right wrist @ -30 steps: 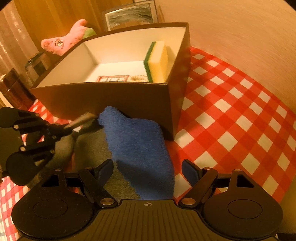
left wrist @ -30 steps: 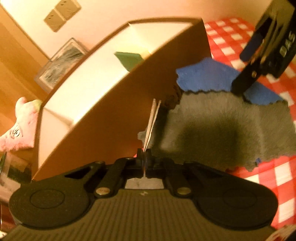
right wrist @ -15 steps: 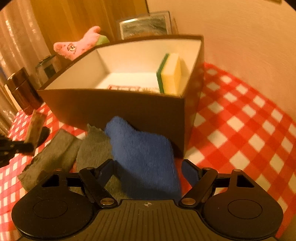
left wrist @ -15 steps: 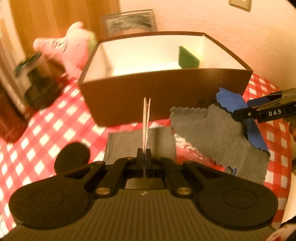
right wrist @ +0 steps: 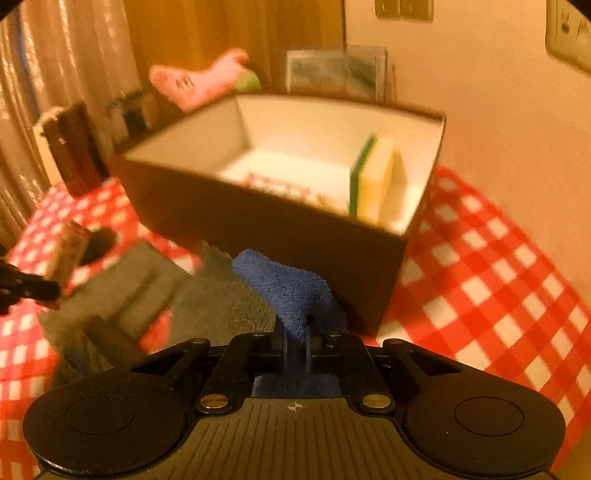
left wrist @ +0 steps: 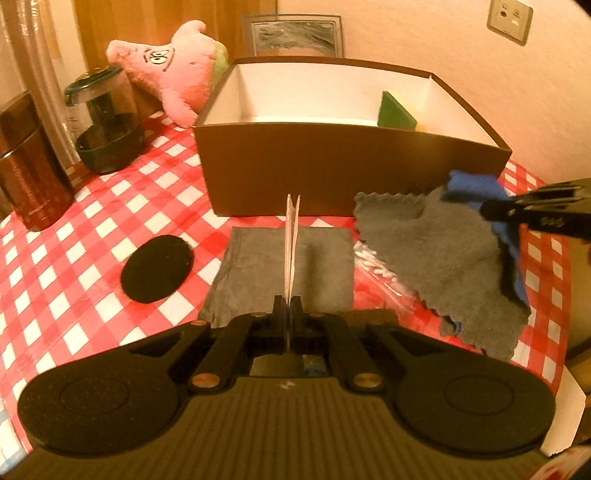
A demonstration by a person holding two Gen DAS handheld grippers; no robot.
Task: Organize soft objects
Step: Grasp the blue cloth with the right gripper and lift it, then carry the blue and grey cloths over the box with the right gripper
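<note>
Left wrist view: the left gripper (left wrist: 293,206) has its two thin fingers pressed together with nothing between them, poised above a folded grey cloth (left wrist: 280,273) that lies flat on the red-checked tablecloth (left wrist: 92,229). A black disc (left wrist: 157,268) lies on the tablecloth to the left of this cloth. A second grey cloth (left wrist: 443,254), with zigzag edges, lies crumpled to the right, partly covering a clear bag (left wrist: 376,266) of small white pieces. A blue cloth (left wrist: 472,184) rests on the far right part of the crumpled cloth, just in front of the box (left wrist: 332,173). The right gripper (left wrist: 491,210) enters from the right edge, clamped on the blue cloth.

The box is brown outside and white inside, open at the top. A sponge (left wrist: 397,112) stands on edge inside it, against the right wall. Behind the box, a pink plush (left wrist: 173,74) leans at the left corner and a framed picture (left wrist: 291,35) stands against the wall. A lidded jar (left wrist: 107,122) and a brown canister (left wrist: 29,166) stand at the left of the tablecloth.

Right wrist view: the right gripper (right wrist: 295,334) is clenched on the blue cloth (right wrist: 291,291), which bunches upward between the fingers just in front of the box (right wrist: 277,236). The sponge (right wrist: 373,181) shows green and yellow layers. The frame is motion-blurred. The left gripper (right wrist: 70,243) appears at the left edge.
</note>
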